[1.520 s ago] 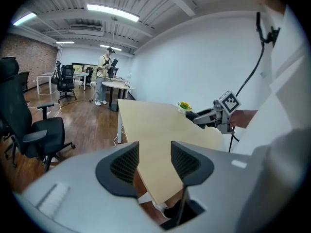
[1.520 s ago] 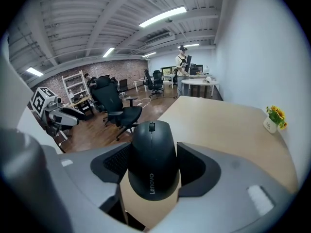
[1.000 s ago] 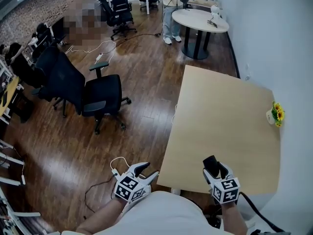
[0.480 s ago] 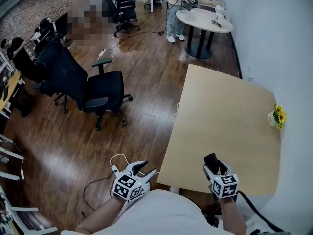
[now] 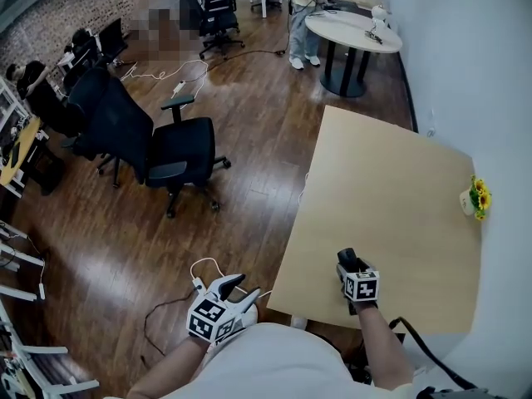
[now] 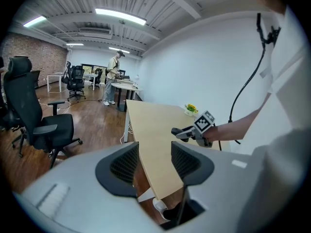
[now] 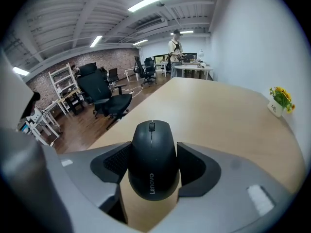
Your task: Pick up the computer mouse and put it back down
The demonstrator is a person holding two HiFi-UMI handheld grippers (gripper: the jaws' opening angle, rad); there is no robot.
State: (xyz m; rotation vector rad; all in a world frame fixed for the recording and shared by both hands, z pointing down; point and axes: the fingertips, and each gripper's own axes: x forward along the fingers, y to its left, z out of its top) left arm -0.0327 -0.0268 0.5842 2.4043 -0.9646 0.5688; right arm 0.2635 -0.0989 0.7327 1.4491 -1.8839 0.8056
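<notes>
Pinched between the jaws of the right gripper: a matte black plastic computer mouse, low over the near left part of the pale wooden rectangular table; contact with the top unclear. Left gripper spread wide, empty, left of the table's near corner.

This is looking like an open-plan office. Black swivel chairs are standing on a dark wood floor at the left, monitors are lining the far-left brick wall, a person is standing by a round white table at the far right, and strip lights are glowing overhead.
</notes>
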